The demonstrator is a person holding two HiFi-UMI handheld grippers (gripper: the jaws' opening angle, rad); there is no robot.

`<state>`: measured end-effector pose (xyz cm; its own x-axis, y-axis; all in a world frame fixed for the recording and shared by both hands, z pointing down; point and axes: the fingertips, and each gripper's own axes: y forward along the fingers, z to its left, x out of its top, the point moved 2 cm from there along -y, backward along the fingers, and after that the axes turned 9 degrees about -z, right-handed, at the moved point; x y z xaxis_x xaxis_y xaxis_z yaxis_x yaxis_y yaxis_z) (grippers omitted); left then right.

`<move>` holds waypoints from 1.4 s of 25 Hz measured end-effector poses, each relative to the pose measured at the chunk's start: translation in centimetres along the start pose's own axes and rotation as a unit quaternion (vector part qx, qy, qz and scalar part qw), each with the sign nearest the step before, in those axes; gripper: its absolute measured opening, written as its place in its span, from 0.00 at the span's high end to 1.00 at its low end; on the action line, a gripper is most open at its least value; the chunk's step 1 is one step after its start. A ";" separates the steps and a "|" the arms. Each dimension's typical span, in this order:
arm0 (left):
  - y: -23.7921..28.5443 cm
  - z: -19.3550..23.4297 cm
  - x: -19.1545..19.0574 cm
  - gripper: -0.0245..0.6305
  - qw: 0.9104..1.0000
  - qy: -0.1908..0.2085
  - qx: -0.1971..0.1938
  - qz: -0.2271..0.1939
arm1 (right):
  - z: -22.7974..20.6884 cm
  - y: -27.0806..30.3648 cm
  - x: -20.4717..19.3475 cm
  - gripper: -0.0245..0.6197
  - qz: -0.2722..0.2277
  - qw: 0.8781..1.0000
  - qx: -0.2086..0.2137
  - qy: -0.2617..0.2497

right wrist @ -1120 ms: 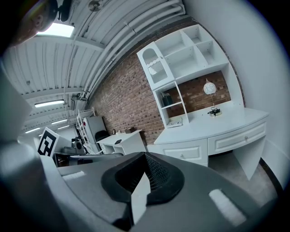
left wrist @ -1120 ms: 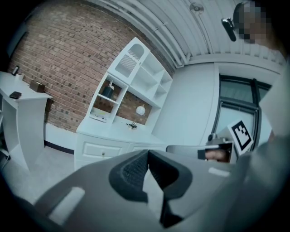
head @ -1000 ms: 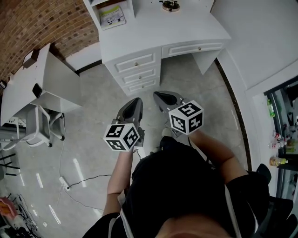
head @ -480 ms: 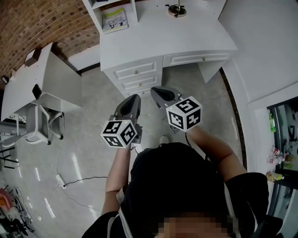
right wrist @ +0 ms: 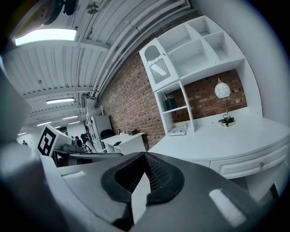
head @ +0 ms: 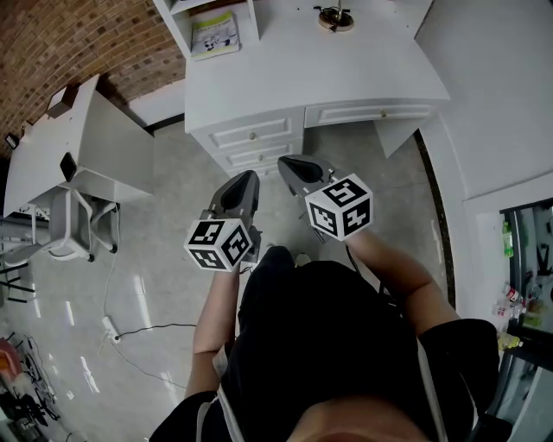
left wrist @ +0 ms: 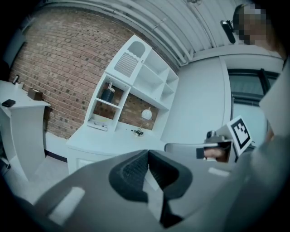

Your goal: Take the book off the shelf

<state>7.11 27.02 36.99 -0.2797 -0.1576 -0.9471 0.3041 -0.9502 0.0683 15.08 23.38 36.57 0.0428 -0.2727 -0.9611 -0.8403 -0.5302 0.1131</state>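
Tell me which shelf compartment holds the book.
The bottom compartment, at desktop level: the book lies flat there. Above it stands a dark container instead.

Ahead of me the book [head: 214,33] lies flat, pale green-and-white cover up, in the bottom left compartment of the white shelf [head: 254,22] on the table [head: 328,73].

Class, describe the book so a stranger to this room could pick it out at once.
On the white desk stands a white shelf unit. The book lies flat in its lowest left bay, under the shelf holding a dark pot; it alone is flat, with a green-and-white printed cover.
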 end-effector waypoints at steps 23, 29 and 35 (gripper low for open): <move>9.1 9.4 3.5 0.95 1.000 0.001 -0.002 0.011 | -5.5 11.1 1.5 0.97 0.018 1.000 -0.025 0.006; 11.7 12.4 4.2 0.95 1.000 -0.006 -0.006 0.017 | -7.3 14.6 1.7 0.97 0.030 0.999 -0.035 0.011; 14.1 15.8 5.6 0.95 1.000 -0.008 -0.011 0.017 | -8.3 18.7 2.4 0.97 0.032 0.998 -0.043 0.013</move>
<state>-4.57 8.53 37.65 -0.2831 -0.1948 -0.9391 0.3335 -0.9380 0.0941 3.98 6.18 38.43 0.0046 -0.3282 -0.9446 -0.7921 -0.5778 0.1968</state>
